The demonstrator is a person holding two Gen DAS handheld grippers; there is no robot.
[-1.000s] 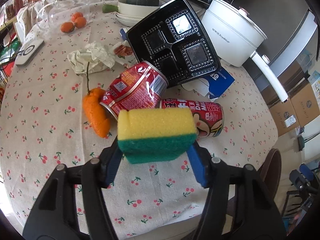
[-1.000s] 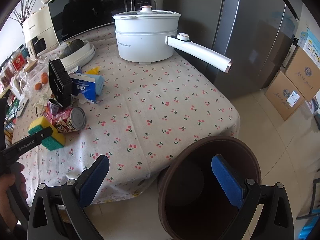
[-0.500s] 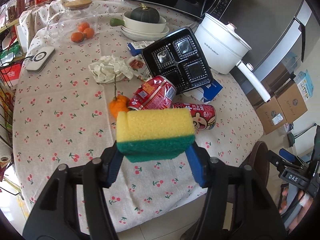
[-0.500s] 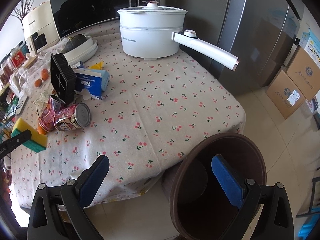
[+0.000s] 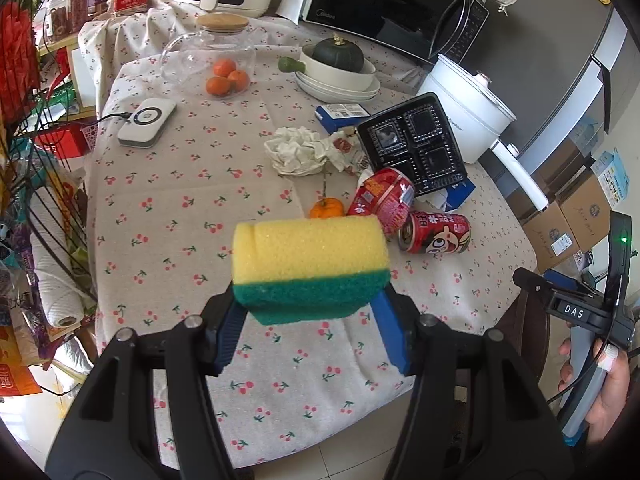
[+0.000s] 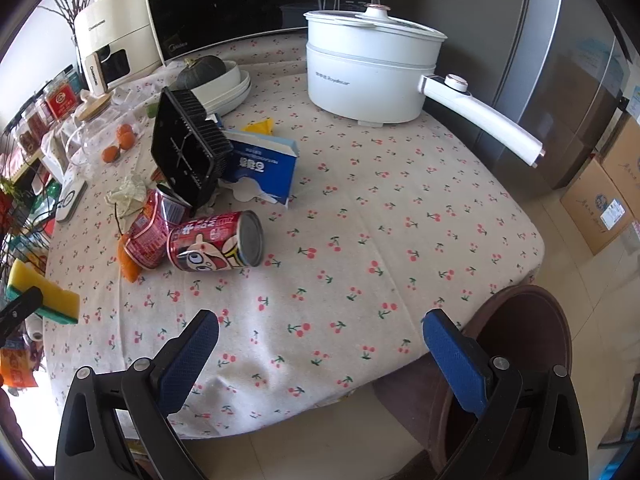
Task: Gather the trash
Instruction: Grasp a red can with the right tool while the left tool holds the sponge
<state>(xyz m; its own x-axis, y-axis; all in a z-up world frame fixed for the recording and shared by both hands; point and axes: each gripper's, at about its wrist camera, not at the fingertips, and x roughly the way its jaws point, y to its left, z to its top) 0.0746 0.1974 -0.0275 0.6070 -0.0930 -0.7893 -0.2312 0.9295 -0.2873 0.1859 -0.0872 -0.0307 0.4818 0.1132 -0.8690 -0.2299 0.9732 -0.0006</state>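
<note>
My left gripper is shut on a yellow and green sponge and holds it above the table's near edge; the sponge also shows in the right wrist view. Trash lies mid-table: two red cans, an orange peel, crumpled paper, a black plastic tray and a blue carton. My right gripper is open and empty over the table's front edge, beside a brown bin on the floor.
A white electric pot with a long handle stands at the back right. A bowl with a green squash, a glass jar with oranges, a white device and a microwave lie further back. Cardboard boxes stand on the floor.
My left gripper has pulled back and up from the cans with the sponge. My right gripper has moved from over the bin toward the table edge.
</note>
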